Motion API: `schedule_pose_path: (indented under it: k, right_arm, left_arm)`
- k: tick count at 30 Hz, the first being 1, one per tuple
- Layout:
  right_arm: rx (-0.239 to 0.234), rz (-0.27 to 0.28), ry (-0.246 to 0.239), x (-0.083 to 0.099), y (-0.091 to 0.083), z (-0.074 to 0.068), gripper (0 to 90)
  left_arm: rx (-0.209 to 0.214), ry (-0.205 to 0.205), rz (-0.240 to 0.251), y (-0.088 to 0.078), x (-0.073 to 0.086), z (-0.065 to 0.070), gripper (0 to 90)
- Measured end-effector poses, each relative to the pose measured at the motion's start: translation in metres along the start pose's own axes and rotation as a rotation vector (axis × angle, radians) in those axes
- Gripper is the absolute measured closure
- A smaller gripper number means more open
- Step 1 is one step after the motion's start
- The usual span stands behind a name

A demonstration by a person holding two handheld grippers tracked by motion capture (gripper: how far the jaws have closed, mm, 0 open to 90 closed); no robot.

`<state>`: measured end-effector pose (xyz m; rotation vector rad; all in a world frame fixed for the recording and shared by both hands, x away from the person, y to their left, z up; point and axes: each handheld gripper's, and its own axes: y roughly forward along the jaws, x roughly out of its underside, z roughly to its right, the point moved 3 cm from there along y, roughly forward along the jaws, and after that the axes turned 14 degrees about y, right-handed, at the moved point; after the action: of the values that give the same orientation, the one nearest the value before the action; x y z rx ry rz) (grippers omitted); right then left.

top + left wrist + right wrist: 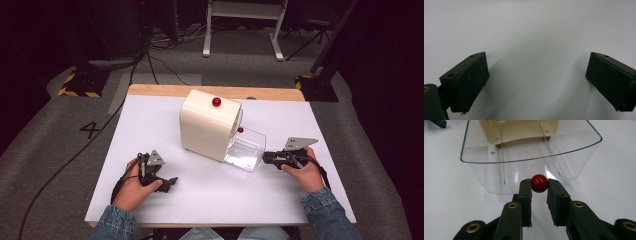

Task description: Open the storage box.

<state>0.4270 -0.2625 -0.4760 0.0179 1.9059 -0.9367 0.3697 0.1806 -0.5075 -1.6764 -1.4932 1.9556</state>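
Red and glossy, the small knob (539,183) sits pinched between the tips of your right gripper (539,188), jaws closed onto it from either side with only the ball's width between them. That knob is on the front wall of the clear plastic drawer (486,170), which stands pulled partway out of the cream dispenser box (207,125) near the middle of the white table (150,130).

What the next move likely turns on is the drawer's sliding line. In the high view the drawer (246,148) runs out of the box toward your right hand (305,172), so the gripper lies almost straight along that axis, knob between you and the box. Pull or push along that line, I'd judge, and it should run; steer sideways and it may bind (the two thin rails seen through the plastic point the same way). Your right hand is plainly the nearer one.

Your left gripper (162,182) rests on the table well apart from the box, on its other side, in your left hand (132,187). Its own view shows the jaws spread wide with bare white surface between them, holding nothing.

Hard to make out: the drawer looks empty, but glare on its walls could mask something small. A small brown fleck on its floor I cannot identify. How the knob joins the wall is hidden behind the ball. A second red knob (216,102) tops the box, and a third small red one (240,130) sits at its side; what either does is unclear.
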Motion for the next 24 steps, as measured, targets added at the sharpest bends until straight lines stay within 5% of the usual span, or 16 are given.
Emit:
schedule_pose_path:
  k: [14,24]
  right_arm:
    - [0.026,-0.058,0.008,0.011,0.0,0.005,67.8]
    - [0.025,0.03,-0.007,-0.006,-0.025,-0.006,64.8]
  left_arm:
    - [0.006,-0.002,-0.001,0.0,0.0,0.0,4.1]
    - [0.005,0.001,0.0,0.0,0.0,0.0,3.7]
